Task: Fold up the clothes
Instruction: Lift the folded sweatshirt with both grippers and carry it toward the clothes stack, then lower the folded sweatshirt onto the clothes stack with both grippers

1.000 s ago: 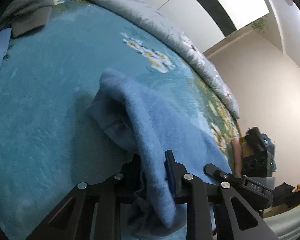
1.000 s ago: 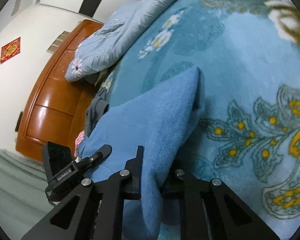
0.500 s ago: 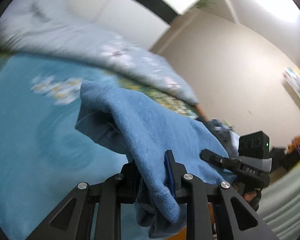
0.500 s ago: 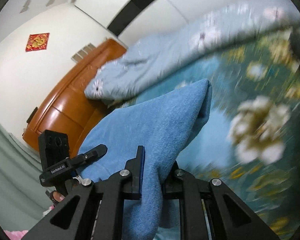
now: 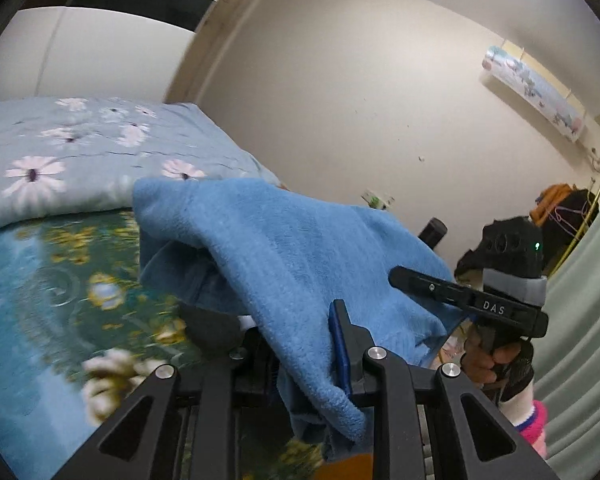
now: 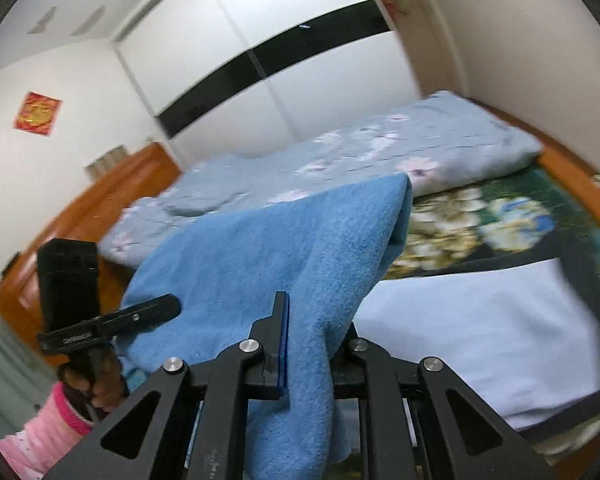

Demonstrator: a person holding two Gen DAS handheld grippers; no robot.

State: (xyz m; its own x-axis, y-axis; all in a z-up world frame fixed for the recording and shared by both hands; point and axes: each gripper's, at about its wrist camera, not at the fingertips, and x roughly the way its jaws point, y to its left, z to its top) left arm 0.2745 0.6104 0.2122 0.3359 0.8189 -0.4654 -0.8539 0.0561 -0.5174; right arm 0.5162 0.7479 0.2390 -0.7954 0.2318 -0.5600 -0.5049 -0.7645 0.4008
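Blue fleece garment (image 5: 284,248) sat pinched between the jaws of the left gripper (image 5: 304,356) in the left wrist view, its fuzzy bulk rising ahead of them and draping toward the right gripper (image 5: 468,304) off to the right. A second ago it lay on the floral bedspread (image 5: 40,280) beneath; now it hung lifted, which I judge readied it for shaking out or a fold.

From the right wrist view, the right gripper (image 6: 308,356) was likewise clamped on an edge of the garment (image 6: 284,248), which spread left toward the left gripper (image 6: 112,320), thick, soft and doubled over.
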